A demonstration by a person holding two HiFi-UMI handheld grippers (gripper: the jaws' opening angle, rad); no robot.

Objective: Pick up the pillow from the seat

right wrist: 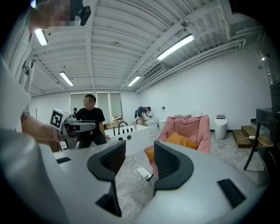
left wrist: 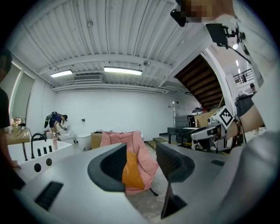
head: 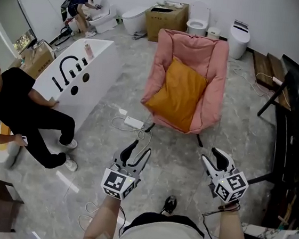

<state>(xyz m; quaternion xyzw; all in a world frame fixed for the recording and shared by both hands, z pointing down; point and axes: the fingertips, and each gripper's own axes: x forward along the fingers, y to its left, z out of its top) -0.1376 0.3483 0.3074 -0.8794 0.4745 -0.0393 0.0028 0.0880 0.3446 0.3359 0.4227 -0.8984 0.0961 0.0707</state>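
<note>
**Pillow untouched, pickup not yet begun**

The orange pillow (head: 178, 93) leans in the pink chair (head: 192, 46), at twelve o'clock from the person. The left gripper (head: 138, 148), at the pillow's seven o'clock, and the right gripper (head: 213, 156), at its five, hang well apart from it with jaws parted and empty. Approach, grasp and lift all remain.

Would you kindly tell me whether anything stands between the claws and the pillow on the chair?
Nothing visible does. Bare floor separates the left claw and right claw from the orange pillow in the pink chair; the white power strip lies off to the left.
</note>
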